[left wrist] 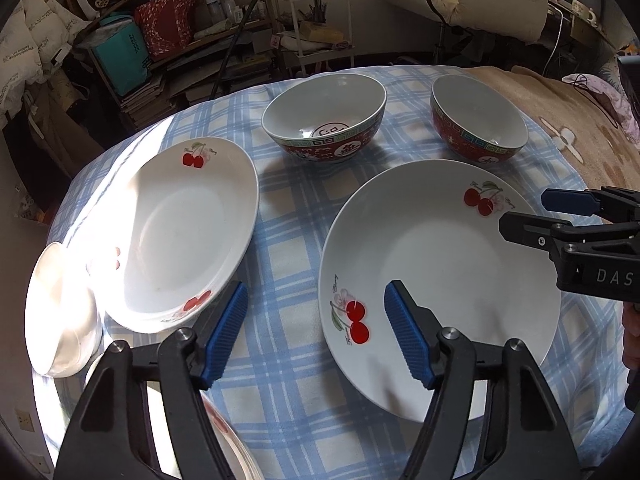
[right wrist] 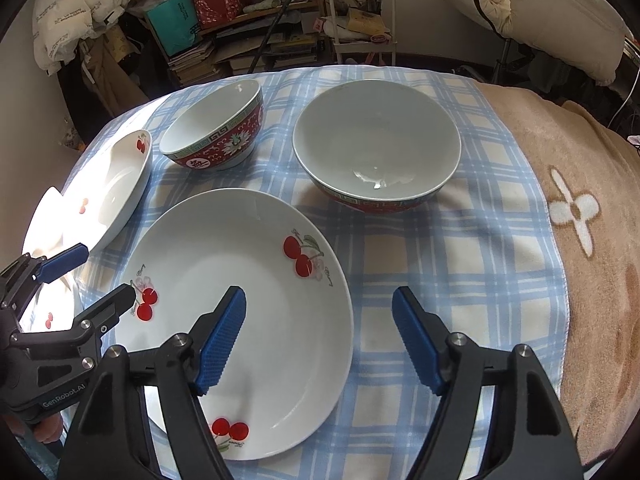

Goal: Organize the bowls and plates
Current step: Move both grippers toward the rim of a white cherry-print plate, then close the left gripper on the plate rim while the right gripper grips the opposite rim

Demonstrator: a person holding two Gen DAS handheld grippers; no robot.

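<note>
Left gripper and right gripper, both part open and empty, hang over a cherry plate on blue check cloth; two red bowls sit beyond, another plate left. Cluttered shelves behind. Far-left dishes glare-washed; "GenRobot.AI", "DAS" legible on gripper bodies.
</note>
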